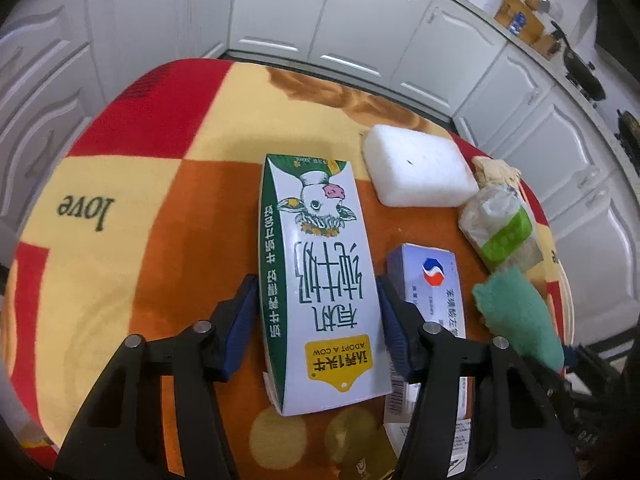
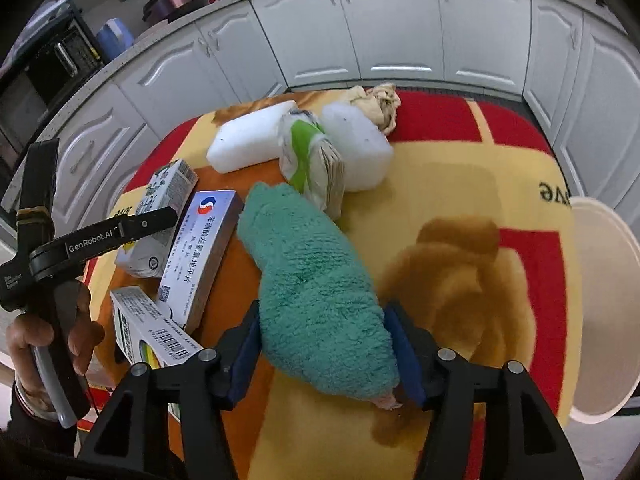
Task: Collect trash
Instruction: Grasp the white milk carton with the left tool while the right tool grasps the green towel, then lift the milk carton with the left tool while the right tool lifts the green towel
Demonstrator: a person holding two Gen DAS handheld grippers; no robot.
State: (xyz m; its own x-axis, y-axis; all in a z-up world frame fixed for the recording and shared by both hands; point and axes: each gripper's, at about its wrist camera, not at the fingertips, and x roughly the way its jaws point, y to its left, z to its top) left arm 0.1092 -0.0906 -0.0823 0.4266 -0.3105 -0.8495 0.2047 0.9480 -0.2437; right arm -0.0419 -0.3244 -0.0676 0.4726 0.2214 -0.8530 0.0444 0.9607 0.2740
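A white and green milk carton lies flat on the patterned tablecloth. My left gripper is shut on it, its blue pads against the two long sides. A rolled green towel lies on the cloth, and my right gripper holds its near end between the pads. In the right wrist view a hand holds the left gripper's handle over the carton. Beside the carton lies a blue and white medicine box.
Two white foam blocks, a green and white wrapped pack and crumpled beige paper sit at the far side. A barcoded box lies near the left. A white round container stands off the table's right edge. Cabinets surround the table.
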